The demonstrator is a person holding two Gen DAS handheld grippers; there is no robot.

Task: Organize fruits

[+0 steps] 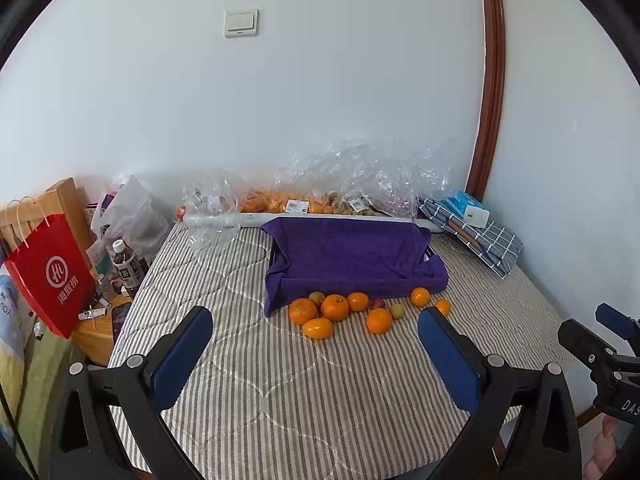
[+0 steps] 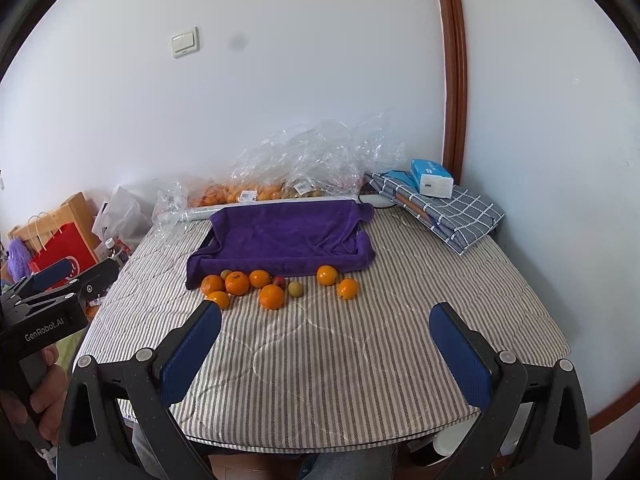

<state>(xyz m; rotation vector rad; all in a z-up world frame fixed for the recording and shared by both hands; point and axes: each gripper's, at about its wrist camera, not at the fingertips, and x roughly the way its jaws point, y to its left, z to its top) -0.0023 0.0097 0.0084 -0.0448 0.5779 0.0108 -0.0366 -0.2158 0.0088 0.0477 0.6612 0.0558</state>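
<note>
Several oranges [image 1: 335, 307] [image 2: 237, 283] lie loose on the striped table, with a small red fruit [image 1: 377, 303] [image 2: 279, 281] and small greenish fruits [image 1: 396, 311] [image 2: 295, 289] among them. Behind them stands a tray draped with a purple towel [image 1: 352, 256] [image 2: 280, 236]. My left gripper [image 1: 316, 356] is open and empty, held above the near part of the table, short of the fruit. My right gripper [image 2: 326, 354] is also open and empty, at a similar distance.
Clear plastic bags with more oranges [image 1: 292, 202] [image 2: 240, 192] lie along the back wall. A checked cloth [image 1: 480, 236] [image 2: 452, 210] and a tissue pack [image 2: 432, 178] sit at the back right. A red paper bag [image 1: 52, 276] and a bottle [image 1: 126, 266] stand left of the table.
</note>
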